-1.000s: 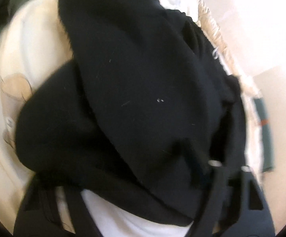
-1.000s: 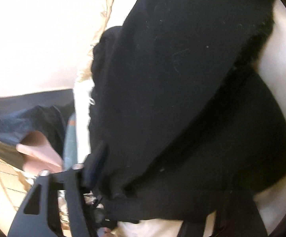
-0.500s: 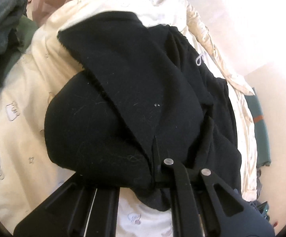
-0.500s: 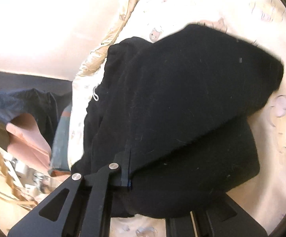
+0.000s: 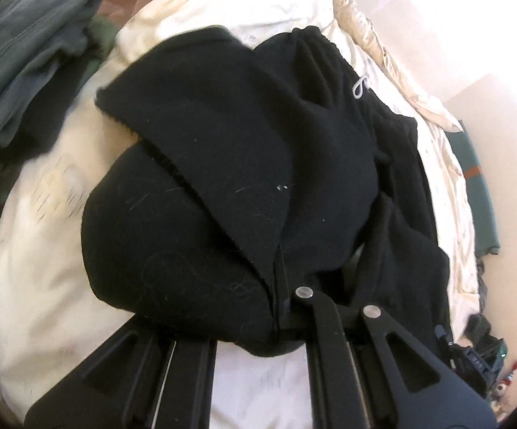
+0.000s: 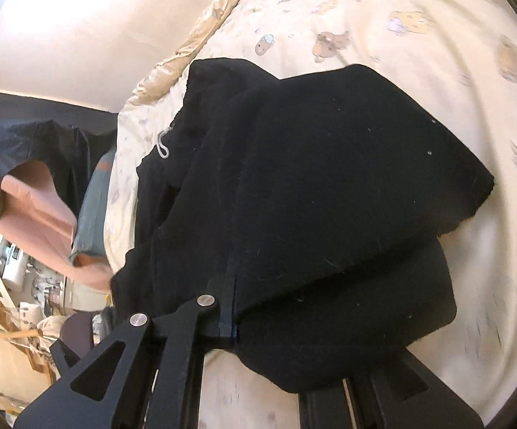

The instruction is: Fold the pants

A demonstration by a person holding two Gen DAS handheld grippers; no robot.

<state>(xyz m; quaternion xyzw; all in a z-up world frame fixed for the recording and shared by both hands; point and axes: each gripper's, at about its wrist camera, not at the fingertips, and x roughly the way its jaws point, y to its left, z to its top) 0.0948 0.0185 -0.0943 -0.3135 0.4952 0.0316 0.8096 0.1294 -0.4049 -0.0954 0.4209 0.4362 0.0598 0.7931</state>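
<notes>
Cream bedding printed with small bears (image 6: 383, 82) carries the black fleece pants (image 5: 244, 164), which lie bunched in the middle of the bed with one leg doubled over the other. From either camera the garment spreads away toward 12 o'clock, its long axis running from the gripped fold nearest the lenses up to the waistband with its pale drawstring loop (image 5: 360, 87) at about 1 o'clock in the left view and 10 o'clock in the right. The left hand-held gripper (image 5: 279, 286) is pinched tight on the near fold of fabric; the right hand-held gripper (image 6: 228, 304) is likewise clamped on the cloth edge beside it. Both hands sit equally close to the garment, so neither has the shorter reach. Open bedding lies toward 2 and 3 o'clock in the right view, likely the freest room for laying the fold flat. The bed's ruffled edge (image 6: 201, 32) and a pale wall hem the far side, while a heap of grey-green clothes (image 5: 26, 57) crowds 10 o'clock in the left view.
</notes>
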